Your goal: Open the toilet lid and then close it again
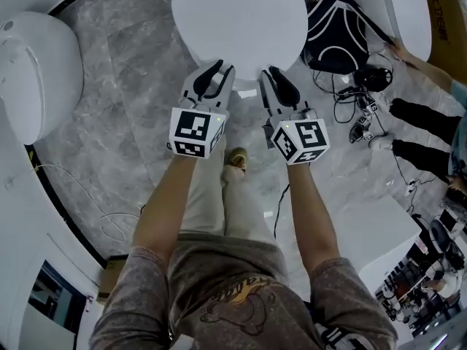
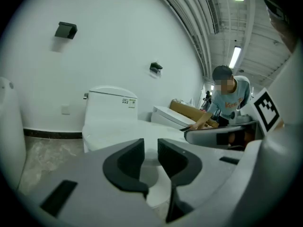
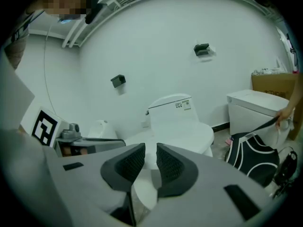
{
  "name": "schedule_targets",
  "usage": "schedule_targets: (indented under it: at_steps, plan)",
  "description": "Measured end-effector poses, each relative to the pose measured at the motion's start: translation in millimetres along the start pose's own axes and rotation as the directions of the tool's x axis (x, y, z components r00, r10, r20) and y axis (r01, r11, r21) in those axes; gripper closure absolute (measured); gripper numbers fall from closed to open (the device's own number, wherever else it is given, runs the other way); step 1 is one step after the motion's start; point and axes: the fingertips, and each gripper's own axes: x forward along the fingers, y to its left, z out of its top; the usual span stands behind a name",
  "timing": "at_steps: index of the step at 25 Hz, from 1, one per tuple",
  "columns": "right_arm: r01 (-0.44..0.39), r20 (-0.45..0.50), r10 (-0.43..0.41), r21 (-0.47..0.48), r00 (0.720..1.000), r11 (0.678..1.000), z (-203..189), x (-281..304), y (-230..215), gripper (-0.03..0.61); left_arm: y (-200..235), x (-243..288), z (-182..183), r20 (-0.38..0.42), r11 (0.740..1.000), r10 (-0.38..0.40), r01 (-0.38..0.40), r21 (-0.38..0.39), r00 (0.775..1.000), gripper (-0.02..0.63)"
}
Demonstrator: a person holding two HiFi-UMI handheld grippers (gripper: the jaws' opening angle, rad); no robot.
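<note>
**Tongs over the shut lid, nothing gripped yet**

Left tongs (image 1: 221,66) and right tongs (image 1: 271,71) sit side by side, just short of the front edge of the toilet lid (image 1: 237,13). Each pair has its dark ribbed pads a narrow gap apart, with nothing between them. In the left gripper view (image 2: 150,148) and the right gripper view (image 3: 150,155) only the white lid shows through the gap. The marker cubes (image 1: 195,131) ride behind the jaws, above my forearms.

The lid lies flat and closed, straight ahead and a little below both tips. I judge the step in hand to be taking its front rim in order to lift it. The lid is smooth, glossy and gently domed, most likely hard plastic, so the pads would slide on its top face. I should come in low, get one pad under the lip and one over it, and bite squarely on the rim. Both tongs should grip at an even height so the hinge does not twist. The lift should then follow the hinge's arc back towards the boxy tank (image 2: 111,103), and be eased there rather than let drop.

Around the toilet, the floor (image 1: 131,71) is grey veined stone, polished. A soft black backpack (image 1: 339,28) slumps to the right, well clear of the swing. A rounded second toilet (image 1: 29,71) stands off to the left.
</note>
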Motion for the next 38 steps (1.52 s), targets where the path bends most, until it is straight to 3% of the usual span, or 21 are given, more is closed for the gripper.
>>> schedule_targets:
  at_steps: [8, 21, 38]
  plan:
    - [-0.011, -0.028, 0.011, -0.008, 1.000, 1.000, -46.0, -6.1, -5.8, 0.488, -14.1, 9.9, -40.7, -0.013, 1.000, -0.008, 0.008, -0.009, 1.000, 0.526]
    - [0.015, -0.063, -0.014, 0.020, 0.998, 1.000, -119.3, 8.0, -19.7, 0.495, -2.5, 19.4, -111.1, -0.044, 0.999, 0.007, -0.008, -0.031, 0.999, 0.546]
    - [0.034, -0.097, -0.027, 0.069, 0.995, 0.997, -152.6, 19.7, -26.1, 0.495, 6.6, 33.0, -141.9, -0.104, 0.998, -0.018, 0.011, -0.069, 0.994, 0.560]
